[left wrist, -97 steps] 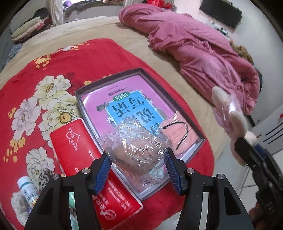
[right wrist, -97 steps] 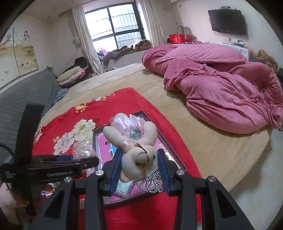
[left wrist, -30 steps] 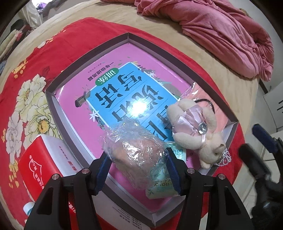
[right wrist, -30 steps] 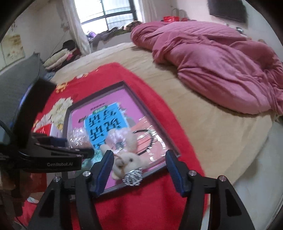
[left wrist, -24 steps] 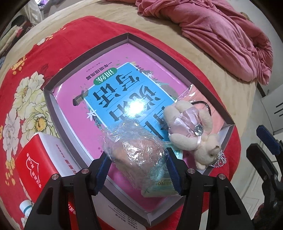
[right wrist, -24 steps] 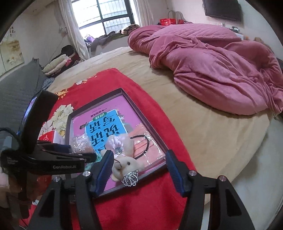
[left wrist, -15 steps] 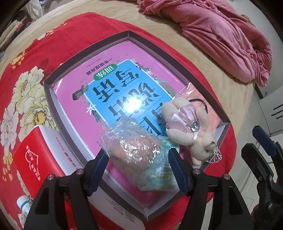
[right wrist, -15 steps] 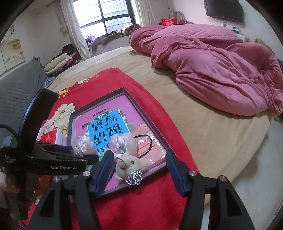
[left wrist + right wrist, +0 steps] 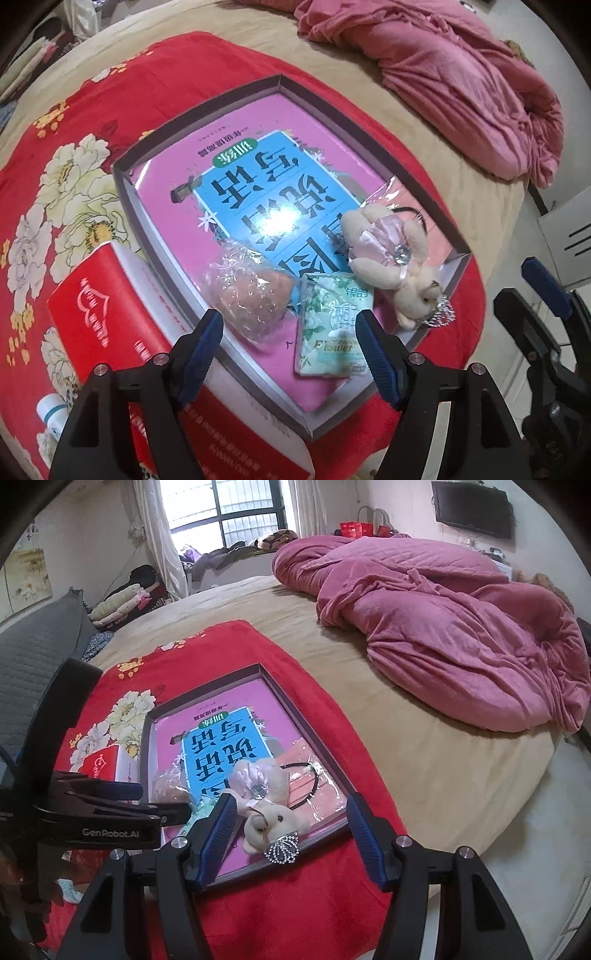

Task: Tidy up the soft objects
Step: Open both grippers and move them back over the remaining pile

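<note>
**Q:** ok so what are both your jaws doing, and where's the soft stuff?

**A:** my left gripper [image 9: 290, 341] has its jaws spread wide, gripping nothing. The crinkly plastic-wrapped bundle [image 9: 249, 295] lies in the shallow box [image 9: 207, 105], just ahead of my left finger at about 11 o'clock, on top of the big pink book [image 9: 258, 192]. Touching it at 3 o'clock is a green flower packet [image 9: 332, 325], flat on the book

**Q:** and the right one?

**A:** right gripper [image 9: 290, 829] has wide jaws too, empty. The plush bunny [image 9: 267, 805] lies in the box right between my fingertips, head toward me, with a little silver crown [image 9: 282, 849] resting over the box's near rim. At 1 o'clock from the bunny there's a bagged pink mask with a black loop [image 9: 308, 786]

**Q:** anything outside the box?

**A:** a red carton [image 9: 96, 314] sits just off its 9 o'clock side on the red floral blanket [image 9: 207, 653]. A pink duvet [image 9: 443, 627] is bunched well apart on the bed [image 9: 424, 760], around 2 o'clock
</note>
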The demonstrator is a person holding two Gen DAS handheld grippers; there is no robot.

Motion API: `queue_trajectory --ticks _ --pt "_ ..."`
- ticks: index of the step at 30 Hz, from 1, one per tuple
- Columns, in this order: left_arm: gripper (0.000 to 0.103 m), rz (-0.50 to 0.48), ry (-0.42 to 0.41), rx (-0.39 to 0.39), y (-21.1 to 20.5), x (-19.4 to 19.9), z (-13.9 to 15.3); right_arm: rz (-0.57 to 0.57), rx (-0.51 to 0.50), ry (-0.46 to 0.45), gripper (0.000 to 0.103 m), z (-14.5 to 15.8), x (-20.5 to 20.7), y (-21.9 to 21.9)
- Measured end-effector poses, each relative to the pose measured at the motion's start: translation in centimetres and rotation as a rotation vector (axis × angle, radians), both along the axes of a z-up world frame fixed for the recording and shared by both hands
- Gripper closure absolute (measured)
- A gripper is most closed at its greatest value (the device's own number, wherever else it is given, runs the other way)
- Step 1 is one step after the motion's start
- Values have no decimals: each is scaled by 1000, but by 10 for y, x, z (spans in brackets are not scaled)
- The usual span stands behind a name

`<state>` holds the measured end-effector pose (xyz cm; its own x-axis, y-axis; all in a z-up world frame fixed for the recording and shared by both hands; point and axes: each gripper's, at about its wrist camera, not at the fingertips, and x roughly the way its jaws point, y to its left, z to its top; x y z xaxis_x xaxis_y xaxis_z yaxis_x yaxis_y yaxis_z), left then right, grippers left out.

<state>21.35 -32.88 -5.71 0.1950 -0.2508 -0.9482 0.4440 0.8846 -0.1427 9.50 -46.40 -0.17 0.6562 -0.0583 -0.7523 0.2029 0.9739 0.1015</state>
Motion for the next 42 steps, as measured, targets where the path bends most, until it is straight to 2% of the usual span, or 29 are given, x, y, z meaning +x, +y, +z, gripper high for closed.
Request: queue_trajectory --ticks 3,16,26,31,42 --pt "27 17 -3 -46 7 -5 12 2 -17 0 36 5 -1 2" --pt "24 41 -94 -110 39 -35 65 13 -63 -23 35 26 -7 18" --pt "24 106 -163 -105 71 -56 92 20 -99 -42 34 46 -14 37" --pt "24 128 -169 -108 87 -65 96 23 -121 -44 26 55 -18 45" --pt "24 164 -225 -101 116 -90 115 54 -169 -81 26 82 -26 73"
